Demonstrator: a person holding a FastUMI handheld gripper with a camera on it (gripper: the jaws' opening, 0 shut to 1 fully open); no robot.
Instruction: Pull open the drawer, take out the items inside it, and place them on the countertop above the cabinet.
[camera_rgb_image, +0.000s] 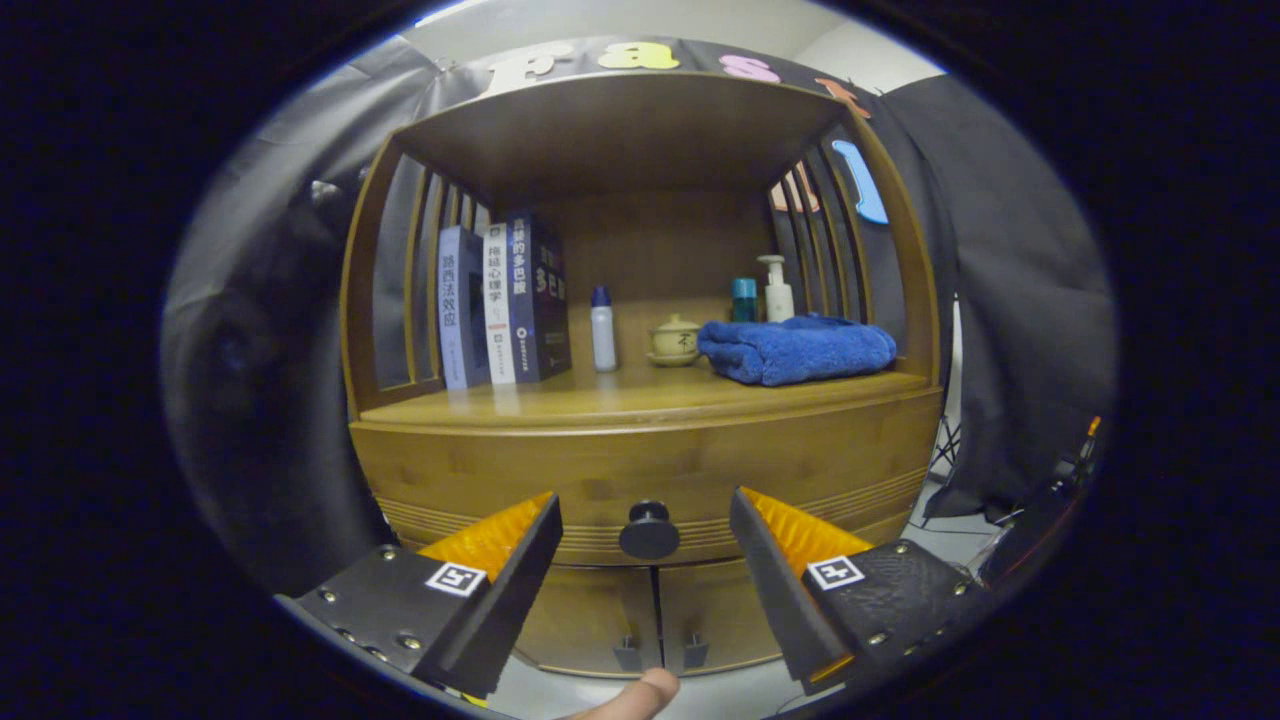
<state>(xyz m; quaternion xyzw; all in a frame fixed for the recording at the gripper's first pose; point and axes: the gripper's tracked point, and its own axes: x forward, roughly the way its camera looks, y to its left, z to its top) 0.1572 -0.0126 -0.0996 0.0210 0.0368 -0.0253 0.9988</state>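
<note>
The hand-held gripper (645, 560) is held spread open at lower centre, the closed drawer's black knob (649, 531) seen between its fingers, untouched. A folded blue towel (797, 348) is seen on the bench (600, 405), centre right.

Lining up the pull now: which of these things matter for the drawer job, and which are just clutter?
Job: gripper, open, fingers flanking the drawer knob; closed drawer; countertop.
Clutter: books, spray bottle, lidded cup, blue towel, pump bottle.

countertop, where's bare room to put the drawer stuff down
The front strip of the countertop is bare, and the patch between the books and white bottle. The right side is crowded by the blue towel. The open gripper flanks the drawer knob.
</note>
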